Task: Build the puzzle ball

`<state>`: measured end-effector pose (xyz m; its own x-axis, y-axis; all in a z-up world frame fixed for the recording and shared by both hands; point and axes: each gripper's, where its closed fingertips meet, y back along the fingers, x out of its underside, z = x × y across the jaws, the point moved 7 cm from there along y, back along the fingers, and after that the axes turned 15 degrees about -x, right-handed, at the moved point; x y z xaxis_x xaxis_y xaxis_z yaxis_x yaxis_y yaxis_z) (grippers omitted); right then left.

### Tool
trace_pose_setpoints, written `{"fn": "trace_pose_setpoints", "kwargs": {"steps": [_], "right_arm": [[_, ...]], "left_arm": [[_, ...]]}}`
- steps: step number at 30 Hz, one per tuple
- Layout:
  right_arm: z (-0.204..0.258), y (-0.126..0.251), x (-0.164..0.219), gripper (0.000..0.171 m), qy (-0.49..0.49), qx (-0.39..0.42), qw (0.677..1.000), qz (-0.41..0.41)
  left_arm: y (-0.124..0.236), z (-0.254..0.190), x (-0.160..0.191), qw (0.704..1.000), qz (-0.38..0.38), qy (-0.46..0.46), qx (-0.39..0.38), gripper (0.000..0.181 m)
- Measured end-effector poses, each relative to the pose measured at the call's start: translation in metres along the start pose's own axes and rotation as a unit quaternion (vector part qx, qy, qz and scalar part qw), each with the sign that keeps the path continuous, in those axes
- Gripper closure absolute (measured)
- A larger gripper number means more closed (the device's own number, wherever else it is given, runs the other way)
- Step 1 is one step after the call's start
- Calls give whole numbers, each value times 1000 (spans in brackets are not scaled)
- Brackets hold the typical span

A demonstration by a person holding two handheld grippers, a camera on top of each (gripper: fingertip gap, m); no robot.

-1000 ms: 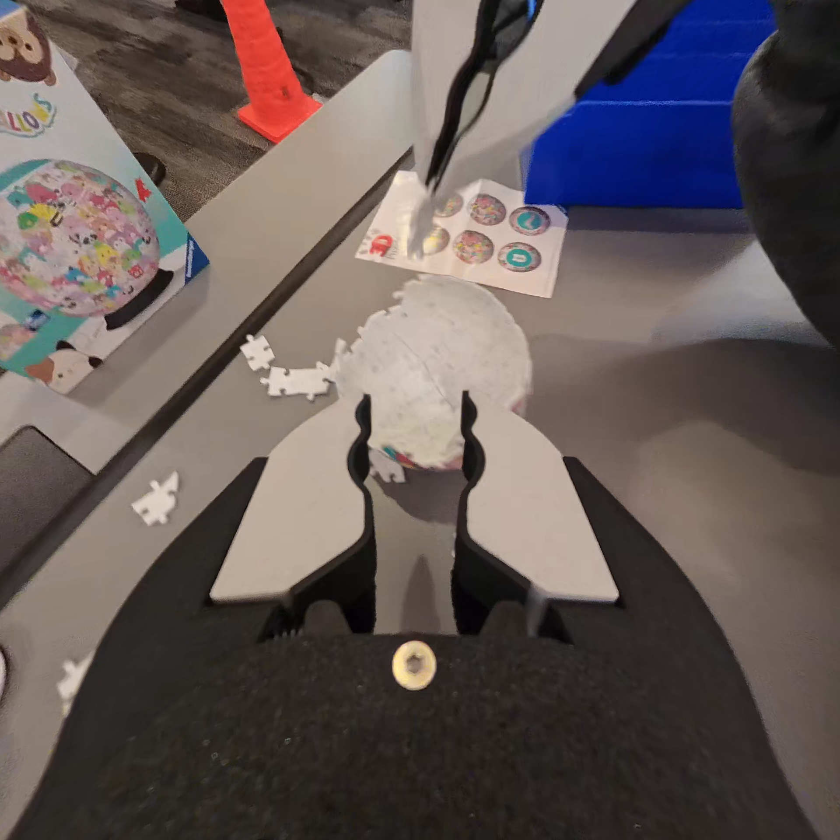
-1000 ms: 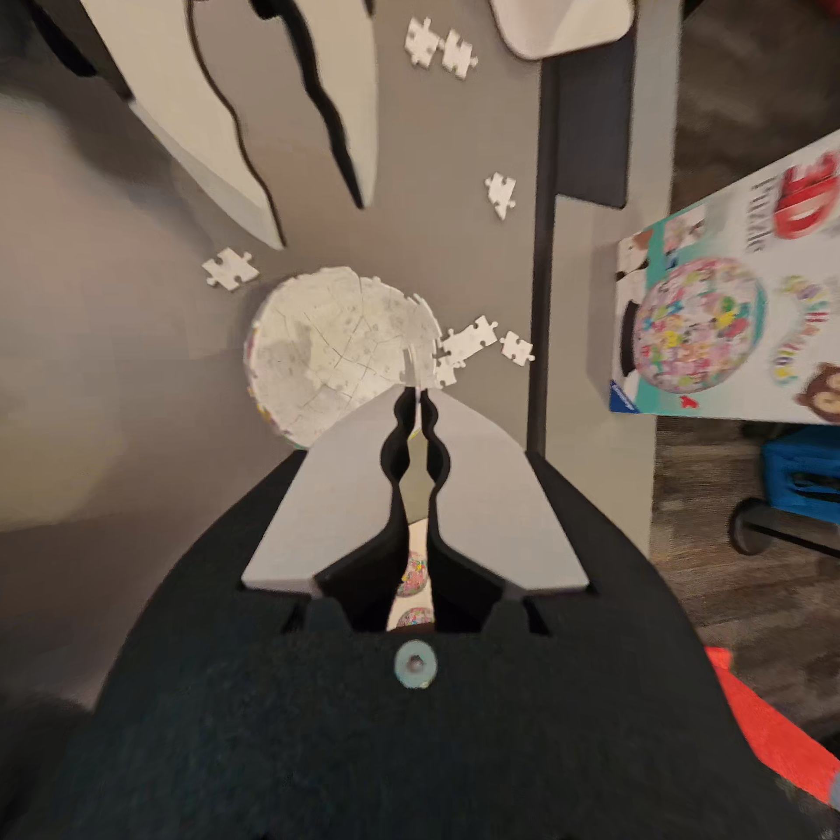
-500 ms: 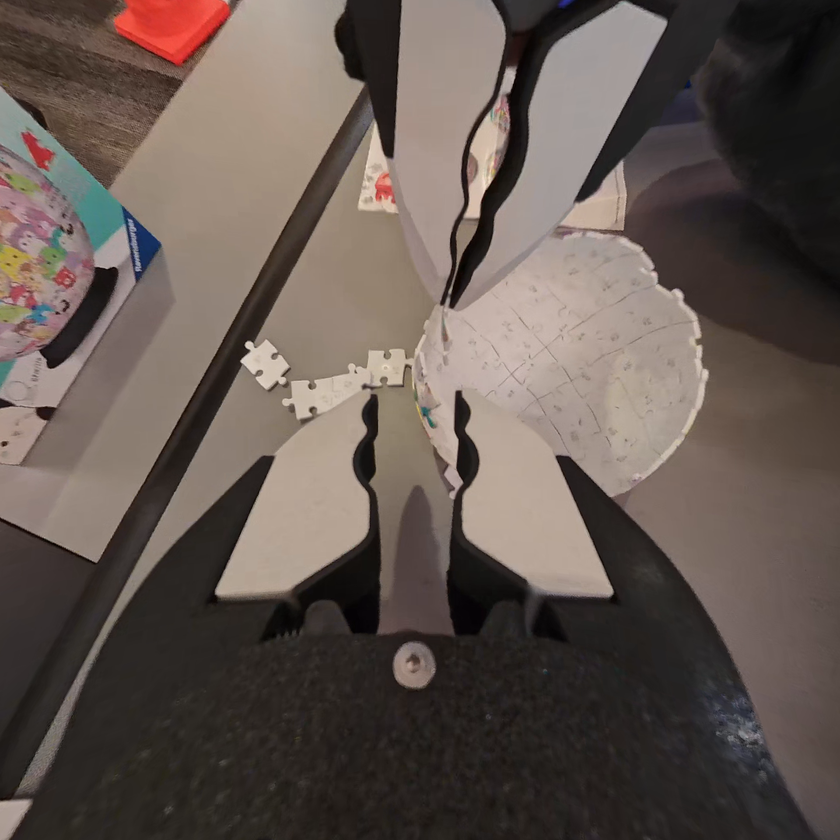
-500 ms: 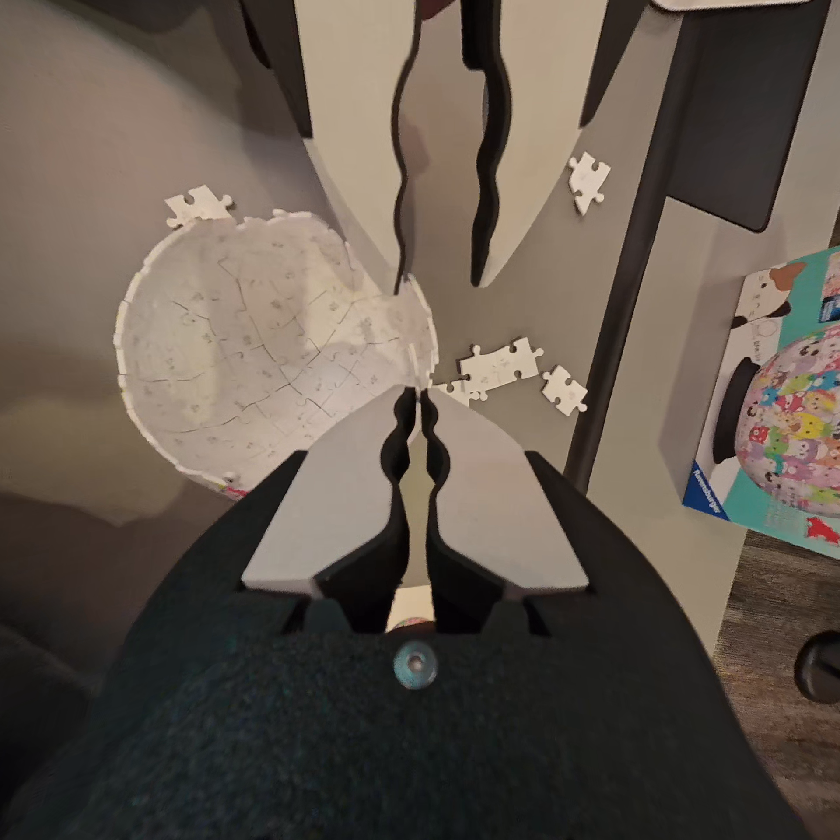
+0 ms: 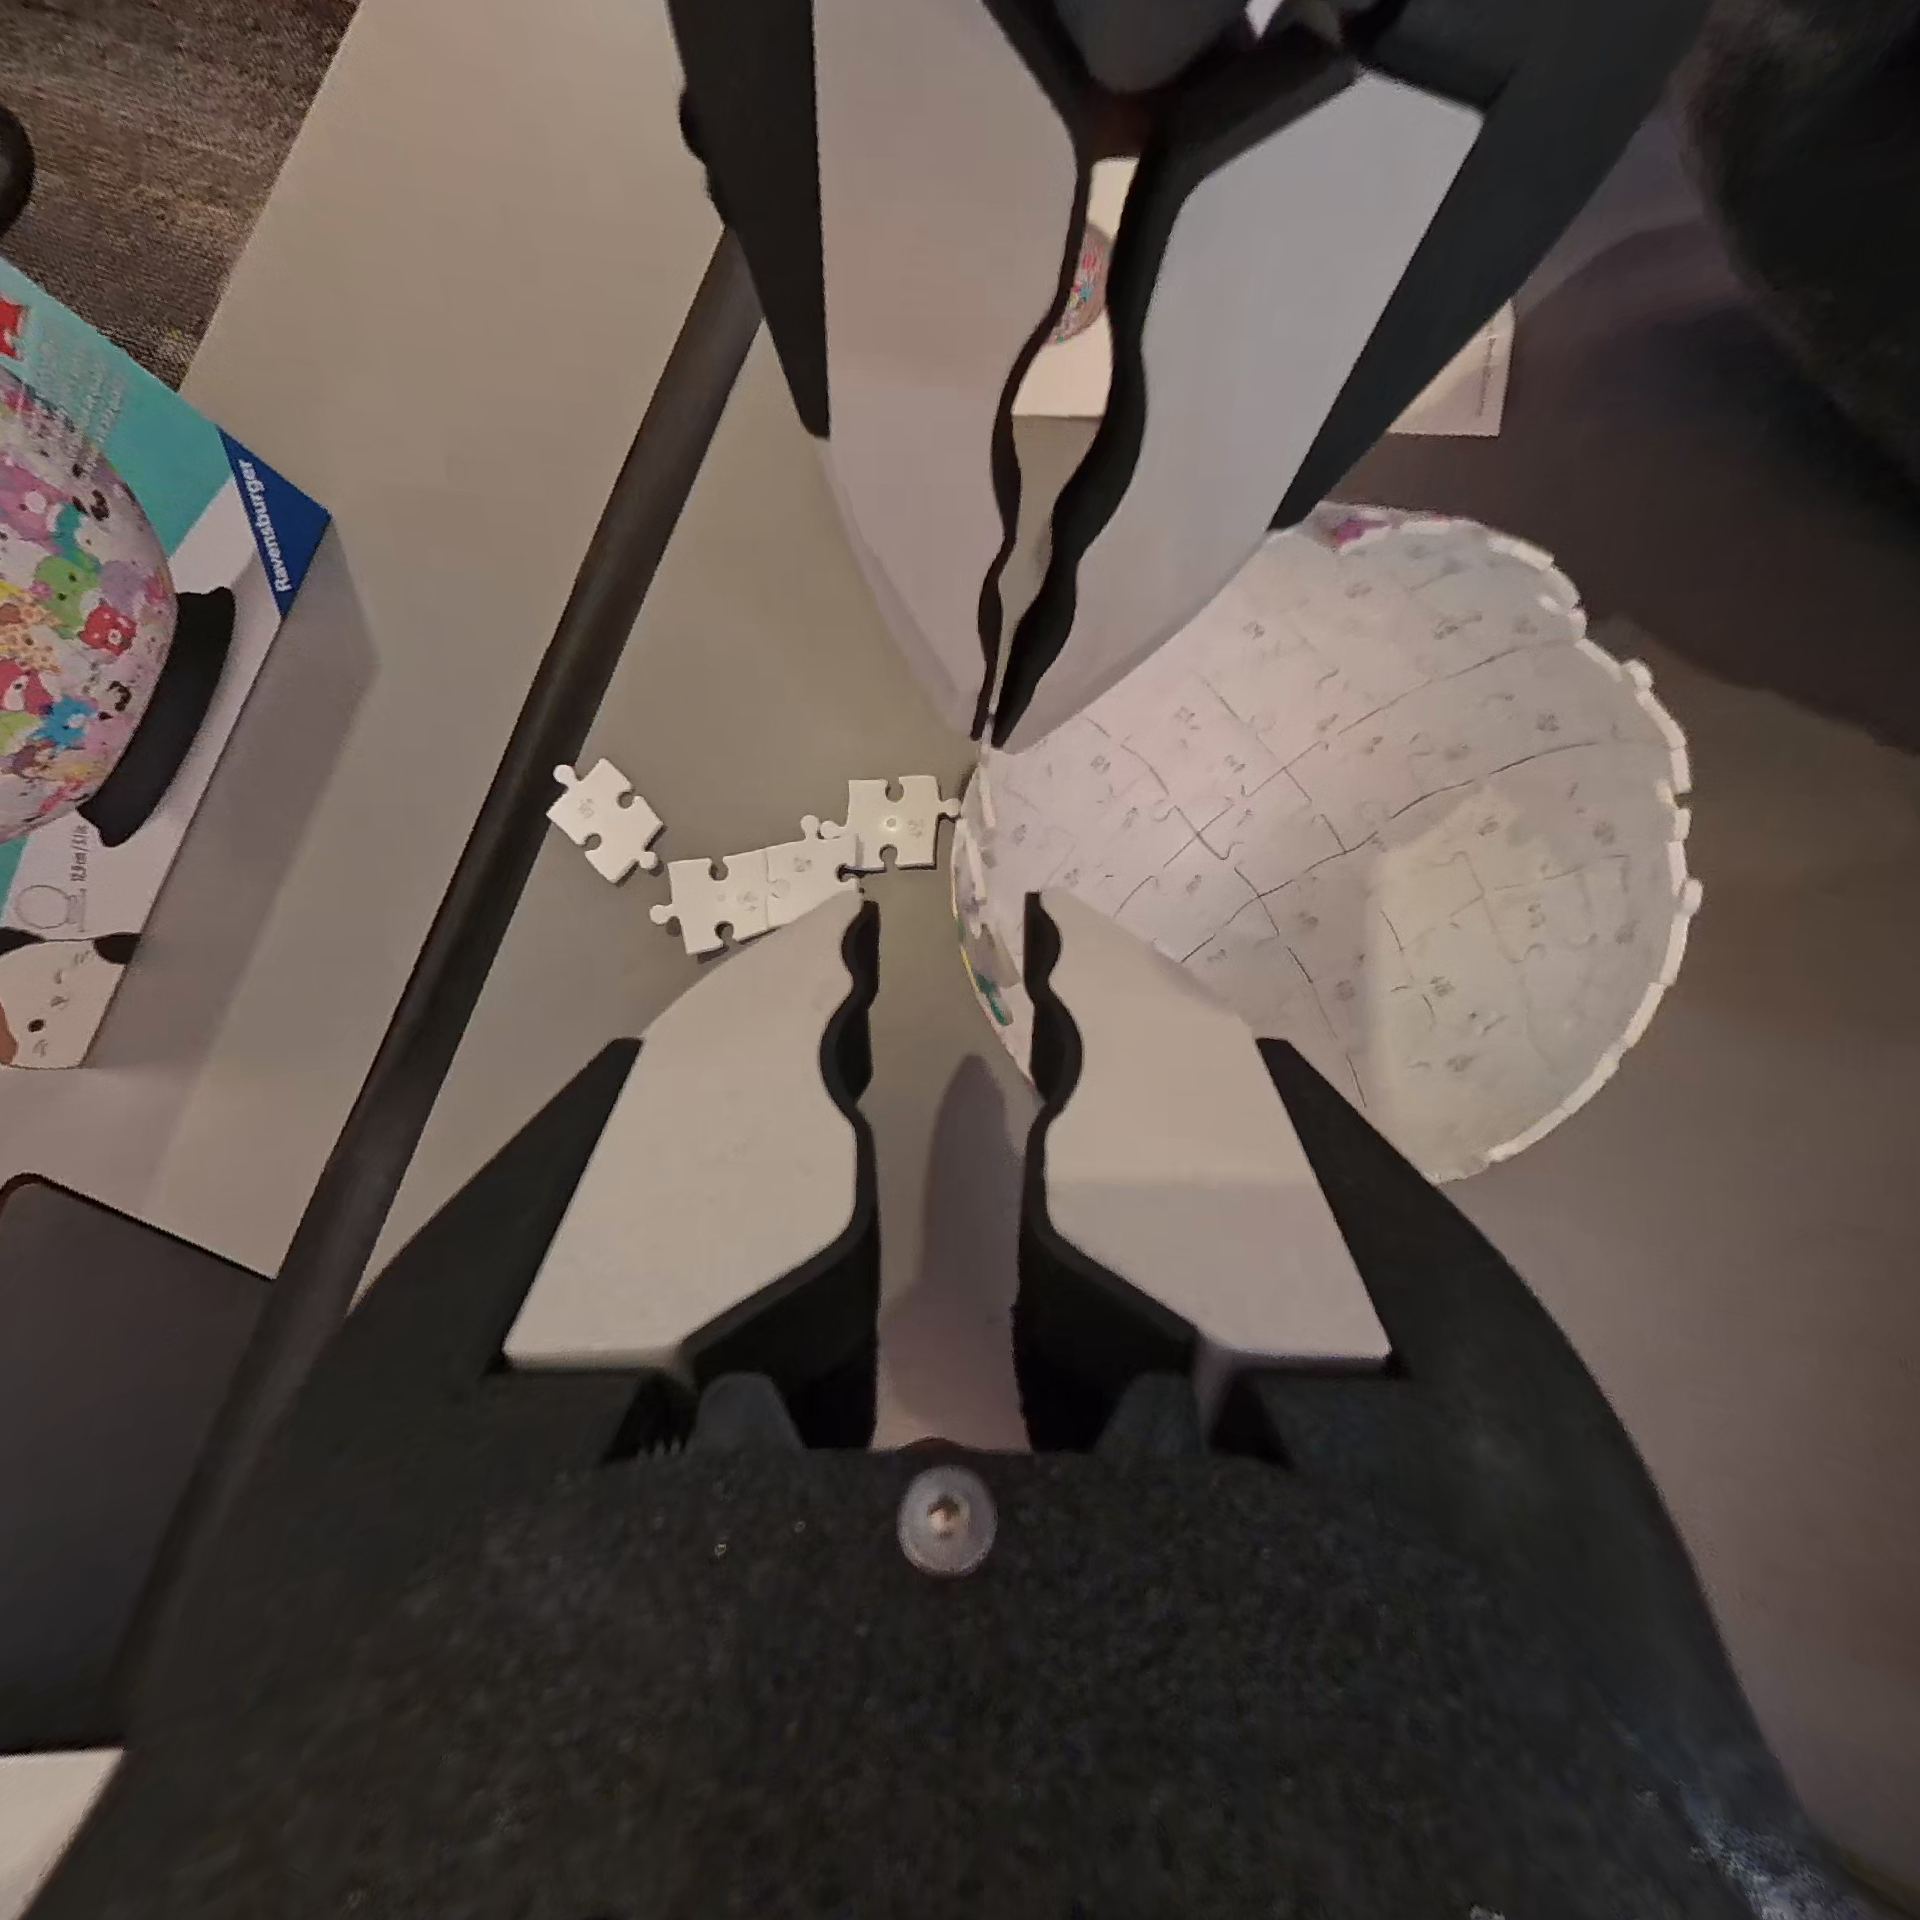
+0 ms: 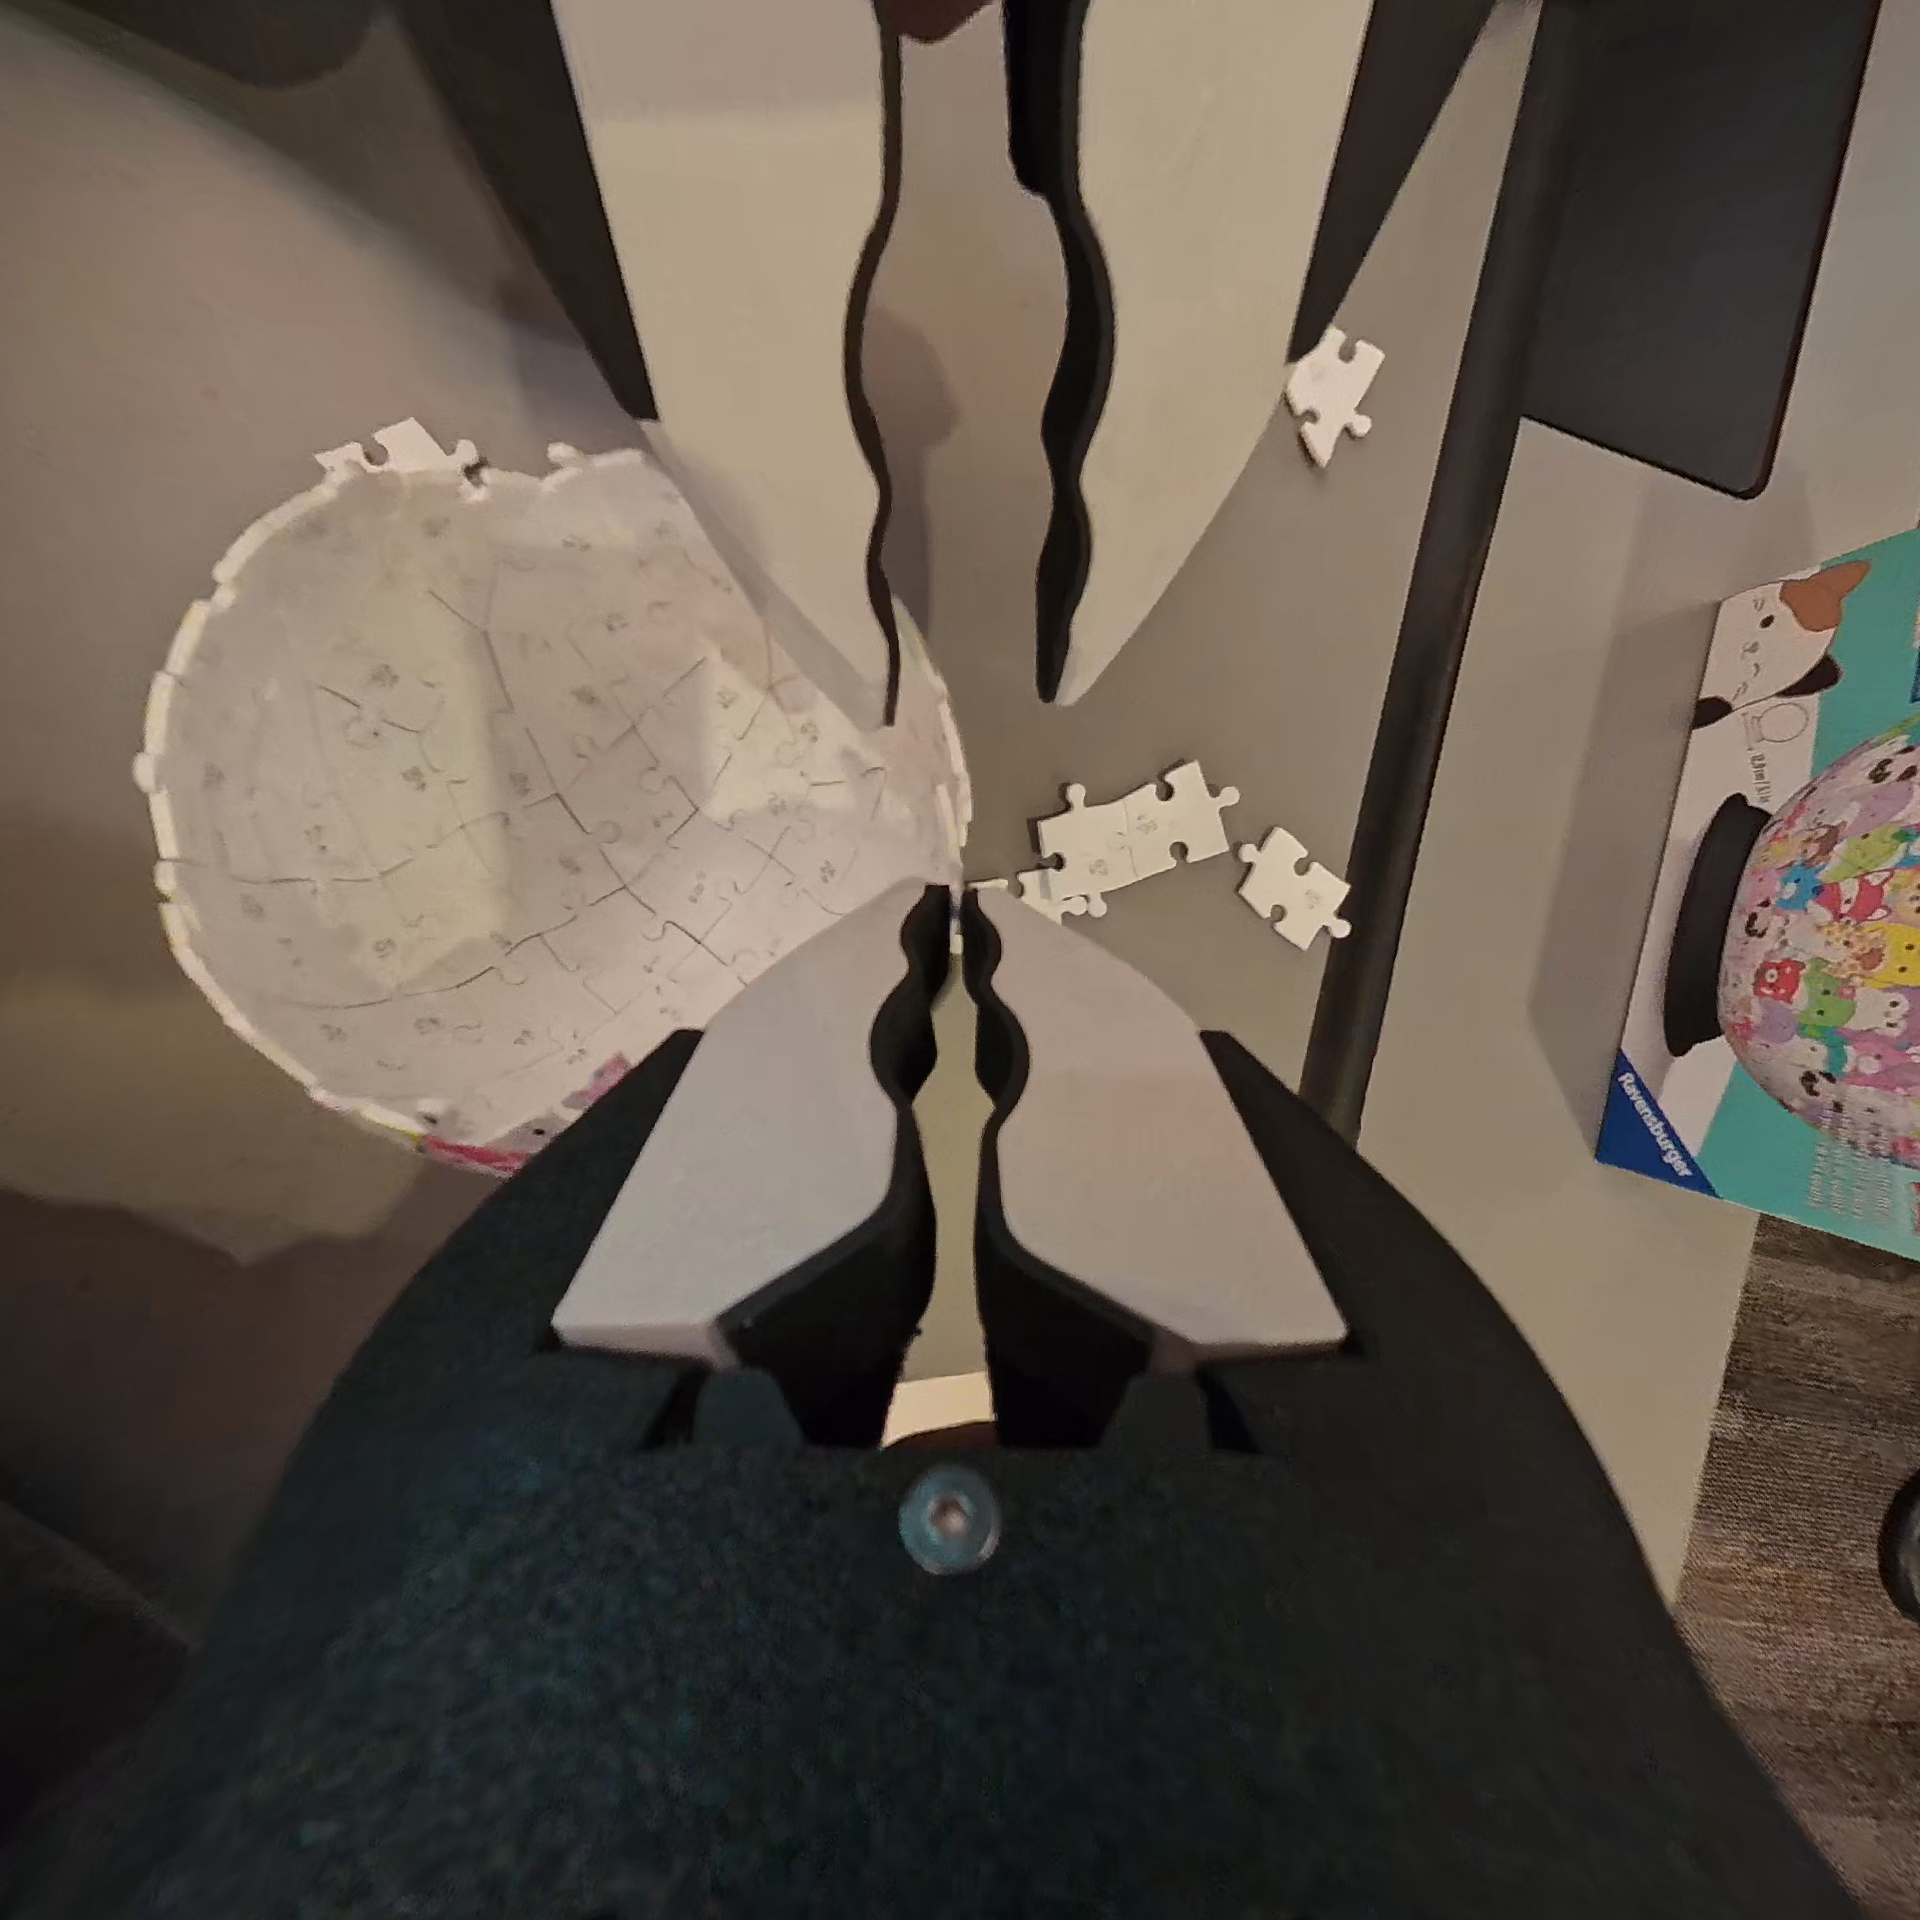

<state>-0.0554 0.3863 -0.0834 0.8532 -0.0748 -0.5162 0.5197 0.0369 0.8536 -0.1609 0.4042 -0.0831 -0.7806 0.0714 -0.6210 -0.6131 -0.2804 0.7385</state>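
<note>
Half-built puzzle ball tipped open and held by its rim

Left wrist view: the left hand-held gripper (image 5: 948, 902) is part open, gripping nothing, closer to the puzzle ball shell (image 5: 1351, 862) than a second ago; the right hand-held gripper (image 5: 987, 732) pinches the shell's rim beside the loose pieces (image 5: 769, 868). Right wrist view: its near-closed jaws clamp that rim on the tabletop (image 6: 1226, 623), so the hollow now faces up, ready for pieces.

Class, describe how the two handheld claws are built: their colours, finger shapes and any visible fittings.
Both match: the left claw and right claw each have two flat grey fingers tapering to points, wavy black-padded inner edges, a black textured body, and one round metal screw centred behind the fingers.
</note>
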Motion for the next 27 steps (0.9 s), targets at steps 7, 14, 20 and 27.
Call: {"fn": "trace_pose_setpoints", "kwargs": {"steps": [7, 14, 20, 27], "right_arm": [[-2, 2, 3, 169, -2, 10, 1000, -22], [-2, 1, -1, 169, 5, 30, 1000, -9], [0, 4, -1, 169, 10, 41, 999, -2], [-1, 1, 0, 169, 10, 43, 999, 11]], "left_arm": [[-8, -6, -4, 999, 25, -21, -17, 159], [-6, -4, -12, 999, 30, -21, -23, 164], [-3, -2, -12, 999, 43, -19, -9, 171], [-4, 1, -5, 999, 48, -2, 15, 166]]}}
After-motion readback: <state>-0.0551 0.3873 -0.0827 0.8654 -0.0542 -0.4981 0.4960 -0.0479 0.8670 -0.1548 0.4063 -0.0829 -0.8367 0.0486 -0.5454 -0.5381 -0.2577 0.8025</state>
